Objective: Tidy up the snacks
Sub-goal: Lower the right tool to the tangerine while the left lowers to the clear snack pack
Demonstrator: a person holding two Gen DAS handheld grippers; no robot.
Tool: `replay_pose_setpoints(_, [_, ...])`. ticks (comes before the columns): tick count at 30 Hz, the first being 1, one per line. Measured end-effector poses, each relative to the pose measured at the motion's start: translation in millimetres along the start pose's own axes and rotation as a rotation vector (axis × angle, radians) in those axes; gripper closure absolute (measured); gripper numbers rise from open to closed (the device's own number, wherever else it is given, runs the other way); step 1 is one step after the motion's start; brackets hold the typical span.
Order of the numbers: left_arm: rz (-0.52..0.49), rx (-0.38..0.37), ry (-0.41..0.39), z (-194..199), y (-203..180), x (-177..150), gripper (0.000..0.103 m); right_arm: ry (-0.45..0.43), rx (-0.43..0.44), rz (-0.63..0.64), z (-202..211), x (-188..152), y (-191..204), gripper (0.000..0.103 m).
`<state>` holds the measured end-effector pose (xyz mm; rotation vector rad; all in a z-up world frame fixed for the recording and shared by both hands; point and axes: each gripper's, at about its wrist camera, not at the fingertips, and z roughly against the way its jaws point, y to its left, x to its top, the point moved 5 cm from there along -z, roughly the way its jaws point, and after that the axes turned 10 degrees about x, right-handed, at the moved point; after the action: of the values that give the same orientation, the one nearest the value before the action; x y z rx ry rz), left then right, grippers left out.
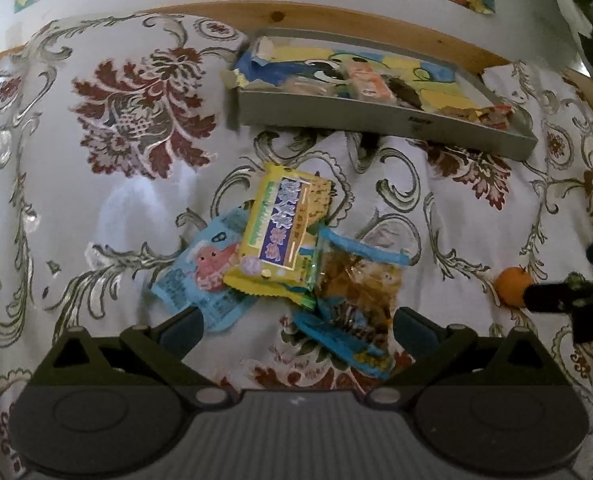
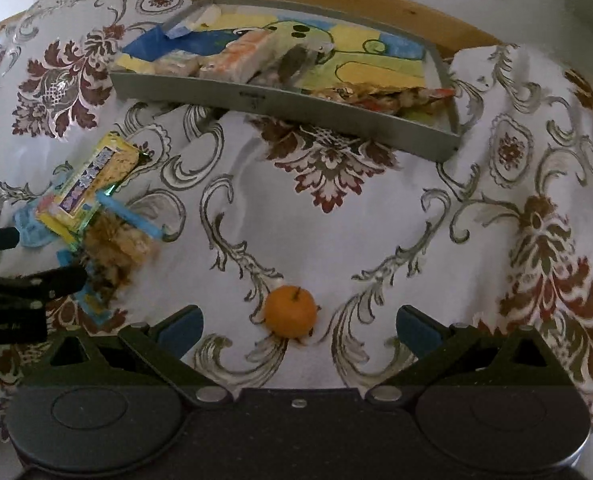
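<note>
Left tongs (image 1: 298, 326): spread wide, empty, we hover over packets (image 1: 280, 236).
Right tongs (image 2: 299, 330): spread wide around orange (image 2: 290, 311).
Handling: we judge packets light, crinkly, slippery; pinch a sealed edge.

You see a white tablecloth (image 2: 336, 240) with maroon flowers and grey scrolls, a grey tray (image 2: 296, 110), a yellow packet (image 1: 284, 236), an orange fruit (image 2: 290, 311)
</note>
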<state>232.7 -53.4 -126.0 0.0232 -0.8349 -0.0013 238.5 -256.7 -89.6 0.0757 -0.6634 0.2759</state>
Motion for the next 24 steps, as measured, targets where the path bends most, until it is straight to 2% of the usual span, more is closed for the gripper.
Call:
replay_pose_setpoints(4, [-0.045, -0.01, -0.015, -1, -6, 1, 0.0, -0.015, 0.004, 0.007, -6, 7, -5, 0.001])
replay_pose_setpoints(8, [-0.084, -0.014, -0.018, -4, -13, 1, 0.0, -0.038, 0.045, -0.005, -8, 12, -10, 0.001])
replay_pose_setpoints(12, [-0.103, -0.021, -0.021, -6, -18, 1, 0.0, -0.02, 0.067, -0.05, -17, 11, -19, 0.002])
replay_pose_setpoints(15, [-0.112, -0.046, -0.022, -5, -22, 2, 0.001, 0.008, 0.104, -0.109, -26, 7, -25, 0.009])
replay_pose_setpoints(19, [-0.13, -0.074, -0.01, -8, -27, 1, 0.008, 0.044, 0.159, -0.178, -37, 1, -28, 0.023])
replay_pose_setpoints(24, [-0.129, -0.089, 0.032, -17, -28, -5, 0.018, 0.073, 0.167, -0.15, -44, -3, -21, 0.036])
